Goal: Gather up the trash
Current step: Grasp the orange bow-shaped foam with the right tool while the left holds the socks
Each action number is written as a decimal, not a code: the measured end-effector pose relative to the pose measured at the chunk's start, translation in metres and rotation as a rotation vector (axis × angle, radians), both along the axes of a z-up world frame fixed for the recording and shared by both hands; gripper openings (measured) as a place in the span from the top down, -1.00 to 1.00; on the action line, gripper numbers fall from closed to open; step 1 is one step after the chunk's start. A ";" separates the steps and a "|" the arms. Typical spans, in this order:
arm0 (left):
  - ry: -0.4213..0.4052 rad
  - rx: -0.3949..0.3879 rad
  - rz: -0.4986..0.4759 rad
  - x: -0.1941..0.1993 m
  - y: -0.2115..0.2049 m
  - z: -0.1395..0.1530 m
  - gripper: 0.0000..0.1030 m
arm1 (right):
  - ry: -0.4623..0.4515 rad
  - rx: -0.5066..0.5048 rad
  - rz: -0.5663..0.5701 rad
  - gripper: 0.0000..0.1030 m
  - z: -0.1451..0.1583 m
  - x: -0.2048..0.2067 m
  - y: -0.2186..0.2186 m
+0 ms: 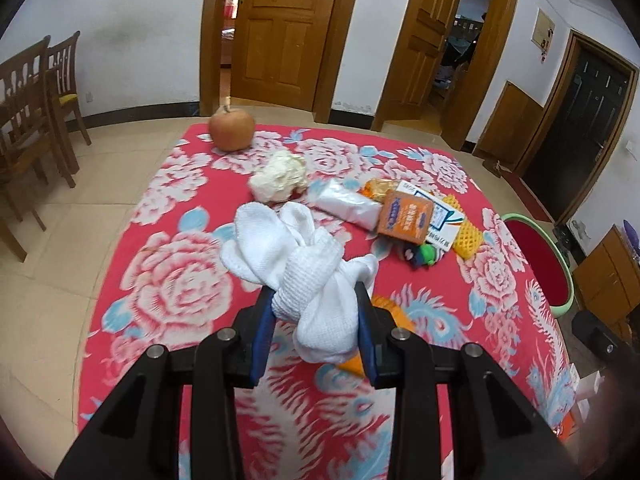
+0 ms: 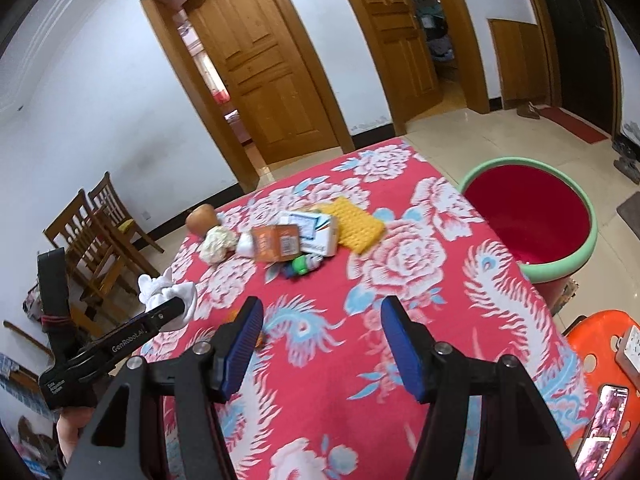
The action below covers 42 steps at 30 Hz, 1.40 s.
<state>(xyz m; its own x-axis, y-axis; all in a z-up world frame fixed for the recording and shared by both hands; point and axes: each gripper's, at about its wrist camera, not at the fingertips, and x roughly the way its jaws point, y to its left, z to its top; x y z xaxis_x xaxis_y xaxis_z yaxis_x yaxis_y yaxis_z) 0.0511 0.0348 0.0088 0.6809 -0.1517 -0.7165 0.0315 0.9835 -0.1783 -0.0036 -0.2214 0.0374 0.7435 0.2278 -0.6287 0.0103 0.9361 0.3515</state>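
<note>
Trash on the counter (image 2: 400,360): white cloth (image 1: 316,276) lifted clear in the left gripper (image 1: 316,322).
Left fingers clamp its bunched middle so it hangs free; right gripper (image 2: 320,344) fingers stand apart, empty, nearer the red bin (image 2: 532,216) at right, probably its destination.

left wrist: down over table (image 1: 168,216) | right wrist: same table, tilted

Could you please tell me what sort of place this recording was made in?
Most likely a home's living or dining room: a table under a floral cloth, wooden chairs by the wall, and panelled wooden doors opening onto other rooms.
</note>
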 end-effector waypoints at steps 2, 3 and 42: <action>-0.007 0.002 0.018 -0.008 0.008 -0.002 0.28 | 0.003 -0.004 0.015 -0.25 -0.004 0.001 0.010; -0.008 0.004 0.025 -0.010 0.011 -0.003 0.28 | 0.006 -0.004 0.022 -0.25 -0.006 0.001 0.015; 0.046 0.006 0.126 -0.013 0.066 -0.041 0.28 | 0.137 -0.107 0.197 0.22 -0.085 0.068 0.126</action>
